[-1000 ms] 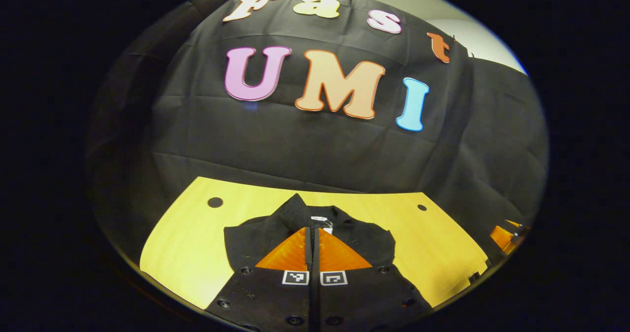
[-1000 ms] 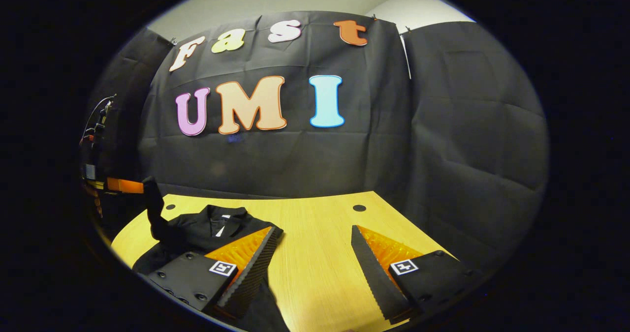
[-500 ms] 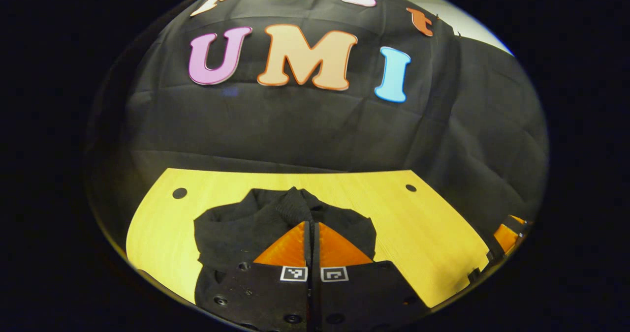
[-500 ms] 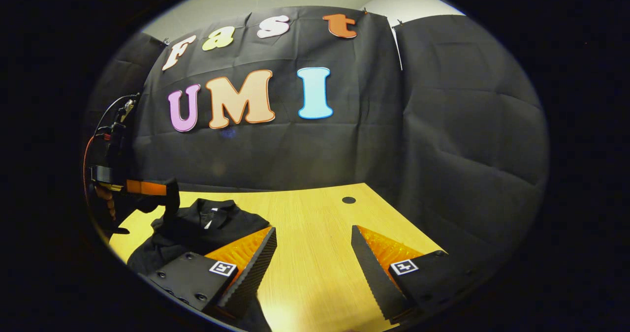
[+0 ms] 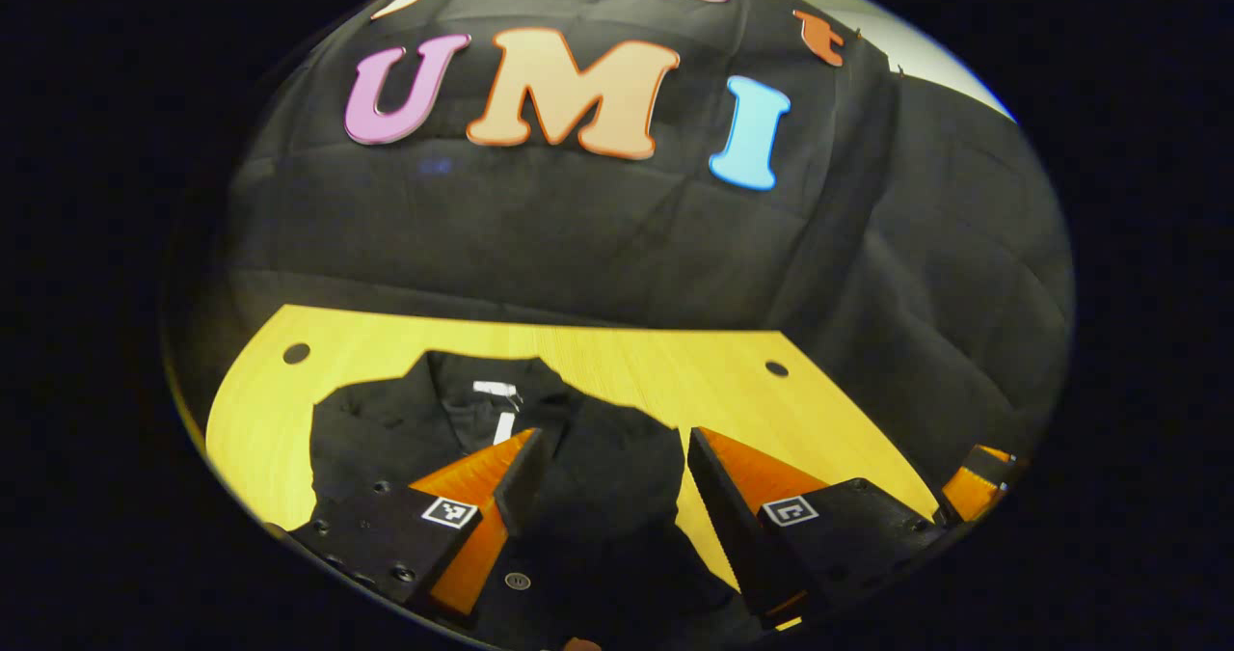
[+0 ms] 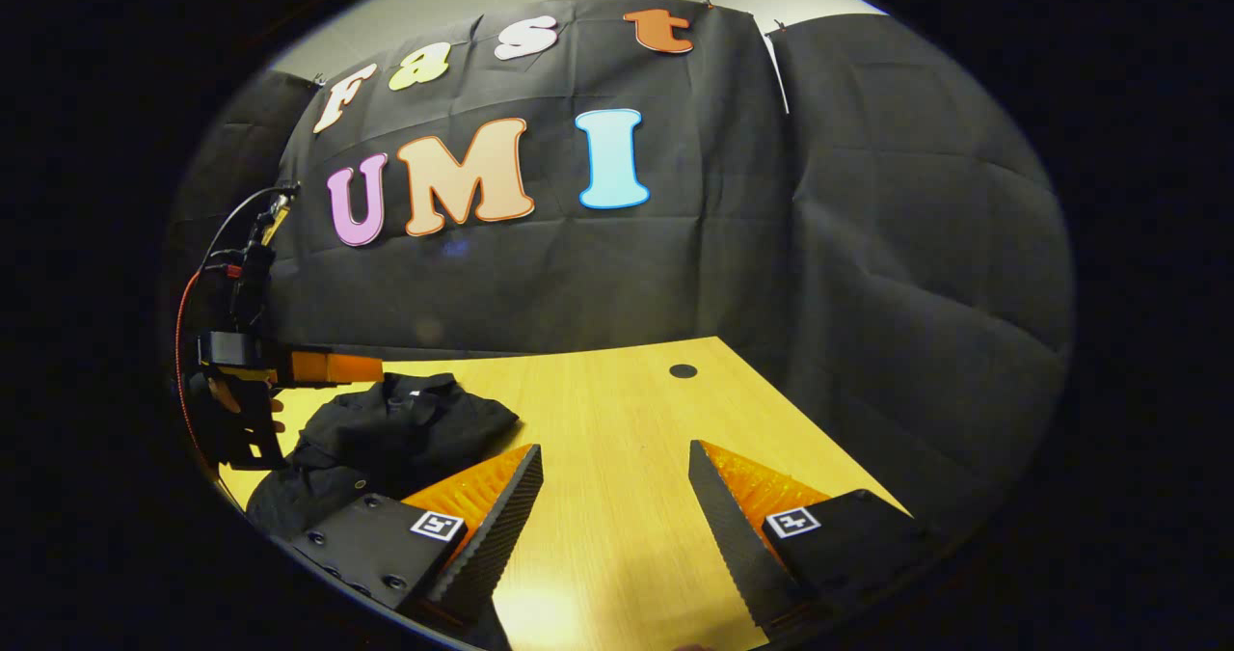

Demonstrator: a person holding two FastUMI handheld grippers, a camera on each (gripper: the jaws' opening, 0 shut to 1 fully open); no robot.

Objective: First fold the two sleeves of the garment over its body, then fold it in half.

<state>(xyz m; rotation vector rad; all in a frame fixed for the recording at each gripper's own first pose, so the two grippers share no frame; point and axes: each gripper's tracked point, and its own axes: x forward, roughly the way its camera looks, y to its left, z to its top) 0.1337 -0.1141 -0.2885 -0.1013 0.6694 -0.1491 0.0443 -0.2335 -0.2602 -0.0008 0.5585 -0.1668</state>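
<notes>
Left gripper (image 5: 609, 473) hovers low over the garment (image 5: 463, 439), fingers spread apart, nothing between them but cloth lying below. Its left finger sits over the black fabric, its right finger over the line where fabric meets bare wood. In the right gripper view the same left gripper (image 6: 289, 371) shows at the far left, level and pointing right just above the garment's left part, with a hand (image 6: 227, 395) behind it and cables running up from its top.

Right gripper (image 6: 615, 482) is held over bare table (image 6: 617, 420), well to the right of the garment, fingers wide apart and holding nothing. Its edge also shows at the right rim of the left gripper view (image 5: 974, 482).

Garment is black and lies on the left half of the wooden table (image 5: 733, 391), collar toward the far wall. A white tag (image 5: 494, 389) shows inside the collar. In the left gripper view a sleeve or flap (image 5: 617, 448) is laid across the body right of the collar, making a lumpy layered shape, not flat. A small round button (image 5: 518, 581) shows on the near part. In the right gripper view the garment (image 6: 386, 434) looks bunched, with a thick folded ridge at its right edge. Two dark round holes (image 5: 295, 353) (image 5: 776, 368) sit in the tabletop near the far edge, left and right of the garment.
</notes>
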